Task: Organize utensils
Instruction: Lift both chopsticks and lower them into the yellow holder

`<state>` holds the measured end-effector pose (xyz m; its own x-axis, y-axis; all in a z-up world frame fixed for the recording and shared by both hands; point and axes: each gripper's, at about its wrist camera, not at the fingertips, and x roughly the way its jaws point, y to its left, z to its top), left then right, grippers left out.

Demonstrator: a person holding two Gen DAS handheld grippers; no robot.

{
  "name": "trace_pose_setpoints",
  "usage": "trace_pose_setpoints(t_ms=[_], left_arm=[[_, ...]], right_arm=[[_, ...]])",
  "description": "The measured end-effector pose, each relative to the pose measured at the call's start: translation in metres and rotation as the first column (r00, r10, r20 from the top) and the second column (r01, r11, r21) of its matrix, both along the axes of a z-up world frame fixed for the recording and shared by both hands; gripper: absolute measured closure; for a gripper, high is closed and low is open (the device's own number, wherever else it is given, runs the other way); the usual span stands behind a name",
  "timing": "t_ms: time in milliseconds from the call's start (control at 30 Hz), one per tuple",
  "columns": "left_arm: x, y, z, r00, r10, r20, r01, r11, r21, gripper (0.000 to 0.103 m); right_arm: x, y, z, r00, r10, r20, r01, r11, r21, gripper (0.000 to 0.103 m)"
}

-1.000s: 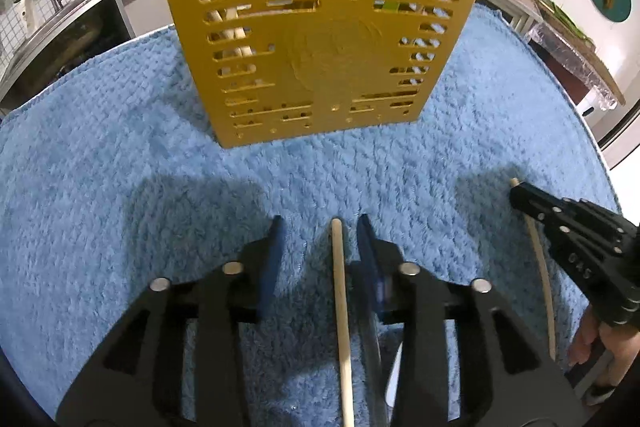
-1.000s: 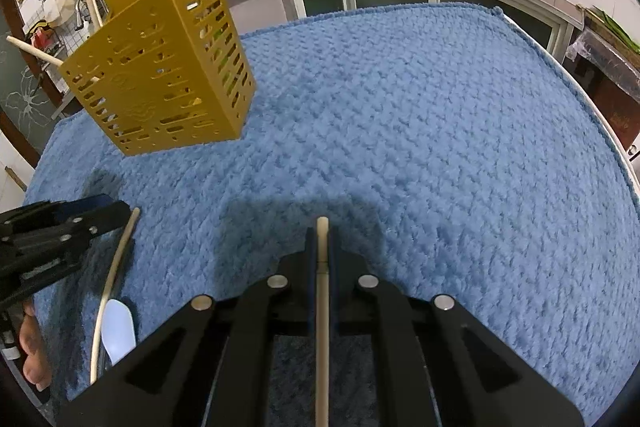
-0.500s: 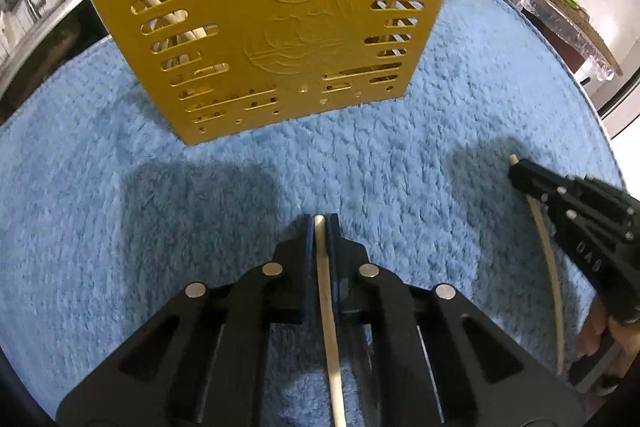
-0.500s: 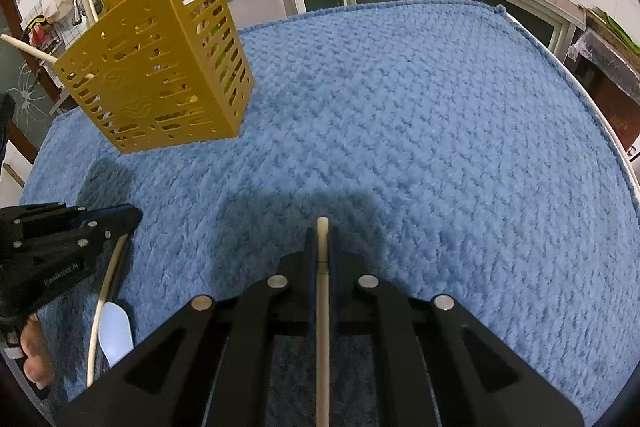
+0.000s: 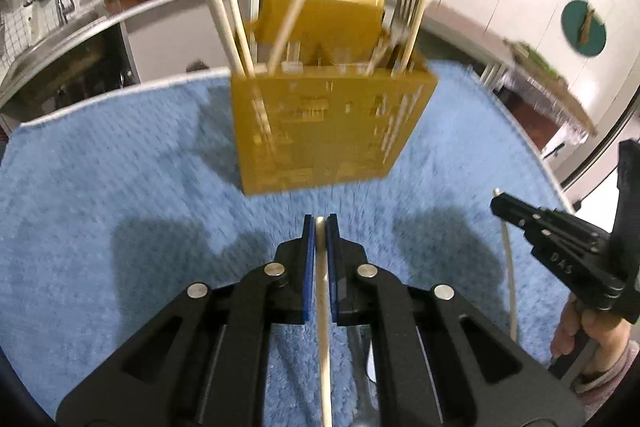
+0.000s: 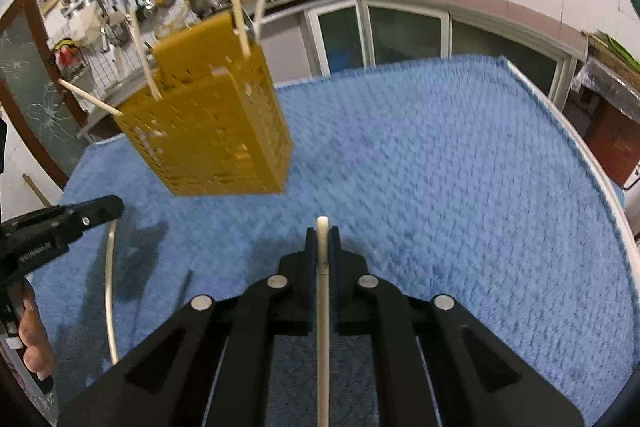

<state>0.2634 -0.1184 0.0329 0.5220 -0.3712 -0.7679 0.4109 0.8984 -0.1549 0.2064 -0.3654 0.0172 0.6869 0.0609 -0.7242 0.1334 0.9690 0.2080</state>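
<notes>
Each gripper is clamped on a chopstick: the left gripper (image 5: 320, 223) on one chopstick (image 5: 323, 307), the right gripper (image 6: 322, 233) on another (image 6: 322, 307). Both must yet go into the yellow holder (image 5: 320, 131) beyond on the blue towel (image 5: 120, 167), already stocked with chopsticks and a fork (image 5: 402, 15).

Right gripper (image 6: 322, 241) pinching pale utensil handle (image 6: 322, 307) (yellow caddy (image 6: 212, 135) beyond)

Yellow caddy (image 5: 328, 131) motion-blurred (slots smeared), held stick's (image 5: 323, 307) lower end cut off
</notes>
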Motion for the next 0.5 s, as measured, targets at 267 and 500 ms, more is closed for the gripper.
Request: trace_pose_setpoints(t_ms=[267,500], left_arm=[[-0.022,0.019,0.057,0.992,0.011,0.129,-0.001,0.997,-0.078,0.099],[-0.036,0.028,0.099,0.97,0.028,0.243,0.0,0.993,-0.116,0.099]], right_arm=[[-0.016,0.003,0.045,0.991,0.013,0.136,-0.014,1.0,0.0,0.097],[-0.028,0.001,0.086,0.929,0.022,0.371,-0.038,0.999,0.037,0.097]])
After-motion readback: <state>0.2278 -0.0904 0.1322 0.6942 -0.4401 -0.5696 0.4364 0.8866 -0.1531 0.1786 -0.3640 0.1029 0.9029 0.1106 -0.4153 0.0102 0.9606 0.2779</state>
